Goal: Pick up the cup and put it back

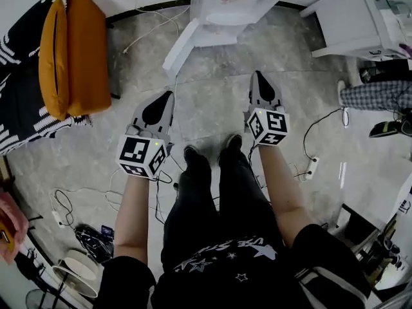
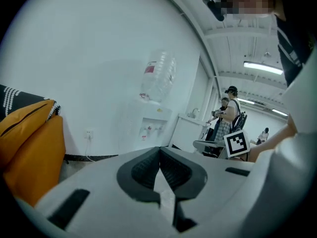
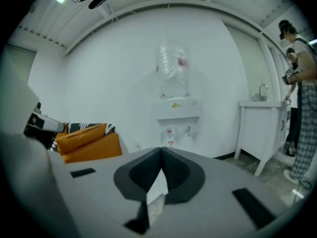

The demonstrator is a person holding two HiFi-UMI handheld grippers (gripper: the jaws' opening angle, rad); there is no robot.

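No cup shows in any view. In the head view my left gripper [image 1: 168, 95] and my right gripper [image 1: 258, 74] are held out in front of the person's body, above the grey floor, and both point toward a white water dispenser [image 1: 225, 11]. The left gripper [image 2: 159, 148] has its dark pads pressed together with nothing between them. My right gripper [image 3: 161, 149] is also shut and empty. In both gripper views the water dispenser [image 3: 176, 108] with its clear bottle [image 2: 158, 76] stands against the white wall ahead.
Orange cushions [image 1: 71, 50] lie on a black-and-white seat at the left. A white cabinet [image 1: 360, 24] stands at the right, with people [image 2: 228, 113] beside it. Cables and a power strip [image 1: 311, 167] lie on the floor near the person's feet.
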